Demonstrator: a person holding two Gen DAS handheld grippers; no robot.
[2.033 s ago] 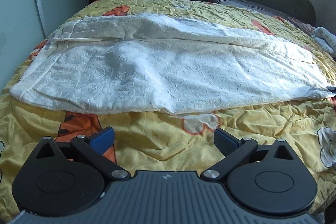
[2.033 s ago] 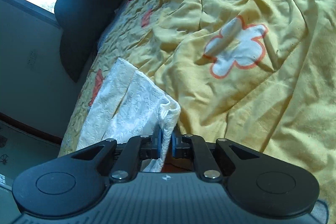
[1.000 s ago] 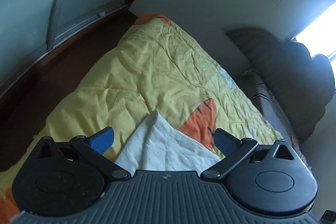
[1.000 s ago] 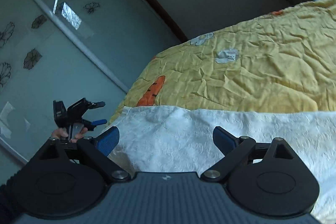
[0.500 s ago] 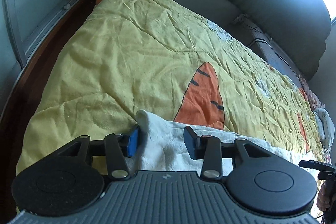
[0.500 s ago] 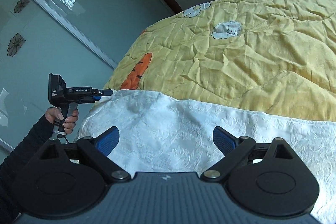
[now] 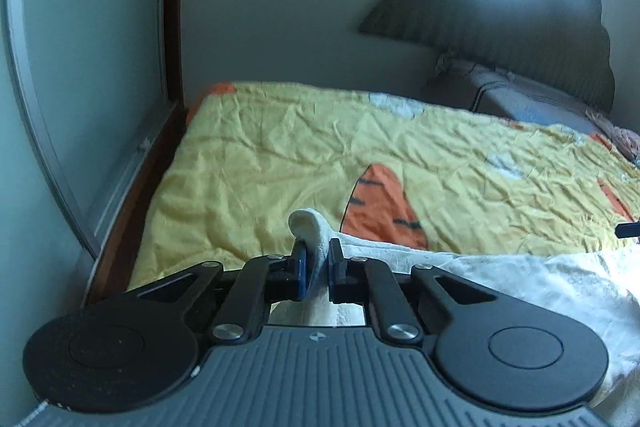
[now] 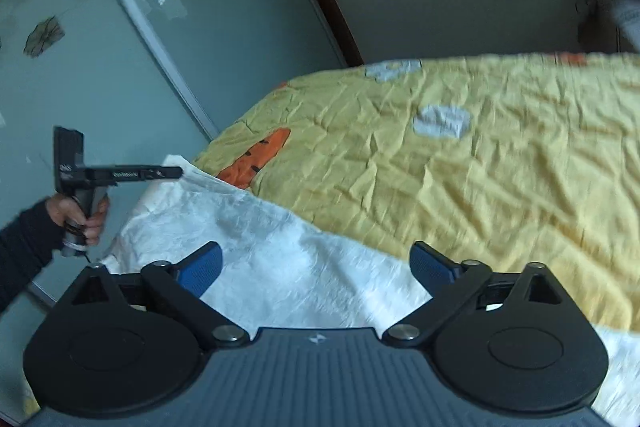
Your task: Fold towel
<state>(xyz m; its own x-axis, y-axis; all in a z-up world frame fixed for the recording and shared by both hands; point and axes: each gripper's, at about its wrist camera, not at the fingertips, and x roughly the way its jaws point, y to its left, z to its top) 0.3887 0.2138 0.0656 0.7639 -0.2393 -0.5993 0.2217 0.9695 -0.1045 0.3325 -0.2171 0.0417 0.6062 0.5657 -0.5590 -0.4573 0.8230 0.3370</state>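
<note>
A white embossed towel lies along the near edge of a yellow quilt on a bed. My left gripper is shut on the towel's left corner, which curls up over the pads; the rest of the towel trails off to the right. In the right wrist view that left gripper is held level by a hand in a dark sleeve, pinching the far corner. My right gripper hovers over the towel's edge, its jaws opening wide, with cloth below them but nothing pressed.
A glass sliding door with flower prints stands close along the bed's left side, beyond a dark wooden frame edge. A dark padded headboard and a grey pillow sit at the far end.
My left jaws have closed onto the towel corner and raised it, with the wrist rolling level. My right gripper, earlier shut on the towel's other end, has let go and stands wide.
</note>
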